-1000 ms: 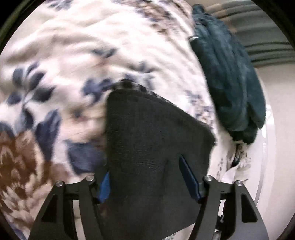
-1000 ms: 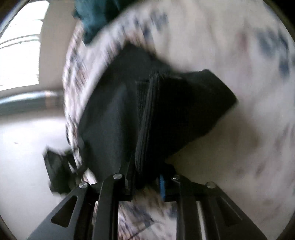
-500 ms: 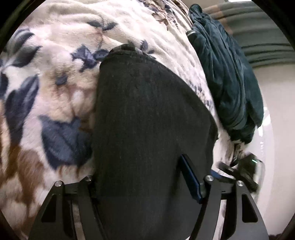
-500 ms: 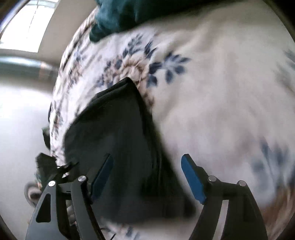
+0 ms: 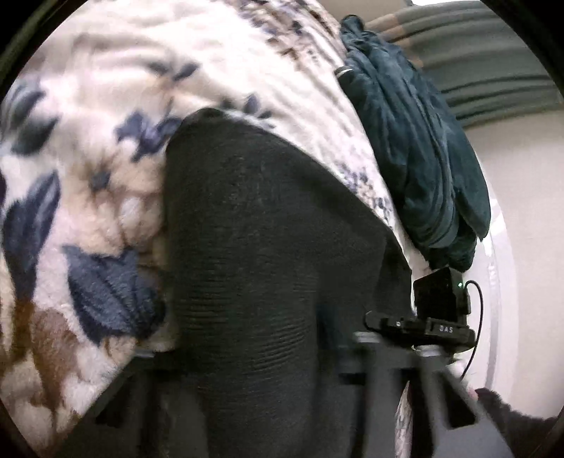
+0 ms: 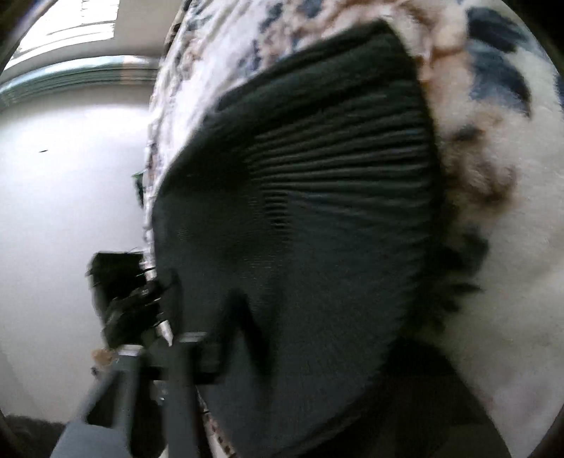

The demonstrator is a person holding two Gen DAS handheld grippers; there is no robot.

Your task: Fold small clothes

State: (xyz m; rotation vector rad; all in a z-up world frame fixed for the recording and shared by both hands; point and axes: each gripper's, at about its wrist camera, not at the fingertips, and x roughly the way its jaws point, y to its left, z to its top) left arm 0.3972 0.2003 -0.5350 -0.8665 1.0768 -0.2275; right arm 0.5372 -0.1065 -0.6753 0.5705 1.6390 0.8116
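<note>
Black knit garment [image 5: 268, 253] spread on floral fleece blanket [image 5: 88, 197], teal cloth [image 5: 416, 148] beside, both grippers blurred beneath it, grip unclear

Soft daylight, blown-out window [image 6: 81, 24], motion blur, fisheye-warped edges

My left gripper [image 5: 268, 380] sits low at the bottom of its own view, blurred, its two fingers spread wide, one on each side. My right gripper [image 6: 282, 370] is blurred too; its left finger [image 6: 179, 356] shows as a dark bar at the lower left, the other finger is hidden, so I cannot tell how its jaws stand. From the left wrist view, my right gripper's body [image 5: 440, 306] shows just beside the left one.
</note>
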